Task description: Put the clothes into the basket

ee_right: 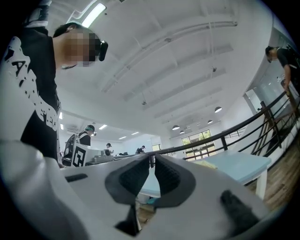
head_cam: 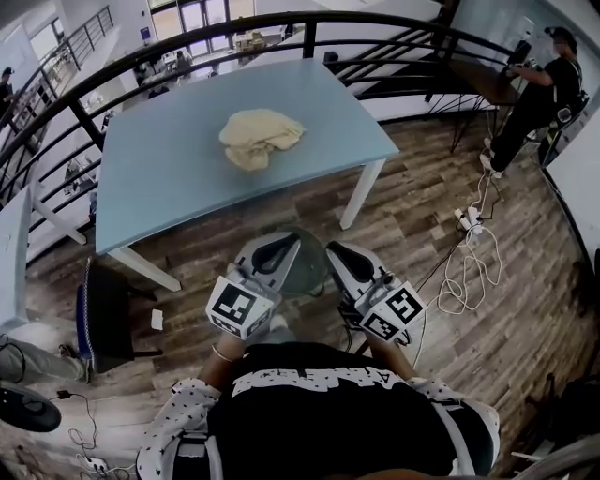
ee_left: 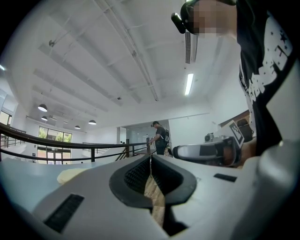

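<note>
A crumpled cream pile of clothes (head_cam: 261, 138) lies near the middle of the light blue table (head_cam: 169, 178). Both grippers are held close to the person's body, short of the table's near edge and well away from the clothes. My left gripper (head_cam: 279, 247) is shut with nothing in it, and so is my right gripper (head_cam: 337, 253). In the left gripper view the shut left gripper (ee_left: 151, 158) points level, with the clothes (ee_left: 70, 175) low at the left. The right gripper view shows the shut right gripper (ee_right: 152, 160), and the clothes (ee_right: 206, 164) on the table (ee_right: 241, 163) at the right. A round grey-green container (head_cam: 302, 272), perhaps the basket, sits on the floor between the grippers, partly hidden.
A dark chair (head_cam: 105, 319) stands at the table's near left corner. A power strip with white cables (head_cam: 469, 253) lies on the wood floor at the right. A black railing (head_cam: 309, 23) curves behind the table. A person (head_cam: 534, 94) stands at the far right.
</note>
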Motion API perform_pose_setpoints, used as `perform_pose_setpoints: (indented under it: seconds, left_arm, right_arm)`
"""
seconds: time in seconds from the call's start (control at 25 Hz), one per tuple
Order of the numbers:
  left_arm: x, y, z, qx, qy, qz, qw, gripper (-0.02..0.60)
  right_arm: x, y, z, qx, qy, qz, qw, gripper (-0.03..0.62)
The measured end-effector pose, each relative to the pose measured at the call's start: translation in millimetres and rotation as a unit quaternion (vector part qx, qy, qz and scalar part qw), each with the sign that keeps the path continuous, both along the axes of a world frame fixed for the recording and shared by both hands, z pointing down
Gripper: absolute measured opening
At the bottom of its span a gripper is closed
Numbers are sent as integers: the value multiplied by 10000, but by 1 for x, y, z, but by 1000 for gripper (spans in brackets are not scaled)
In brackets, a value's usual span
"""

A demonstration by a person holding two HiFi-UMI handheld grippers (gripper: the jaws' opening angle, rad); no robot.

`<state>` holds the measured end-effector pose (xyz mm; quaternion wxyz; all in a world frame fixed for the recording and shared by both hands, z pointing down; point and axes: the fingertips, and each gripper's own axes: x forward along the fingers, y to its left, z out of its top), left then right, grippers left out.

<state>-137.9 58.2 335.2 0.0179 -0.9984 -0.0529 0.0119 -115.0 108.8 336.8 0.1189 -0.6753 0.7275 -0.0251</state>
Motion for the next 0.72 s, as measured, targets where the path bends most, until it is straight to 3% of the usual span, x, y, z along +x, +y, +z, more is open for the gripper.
perform_pose_setpoints:
  seconds: [0.2,0.72]
  left_arm:
    - [13,-28,2,-18,-11,-102,9999,18]
    - [43,-71,3,-106,8,138,9998,18]
  right_arm:
    - [14,-28,-1,-47,17,-106,9999,35]
    - [40,-71,1,-224,1,52,9997,35]
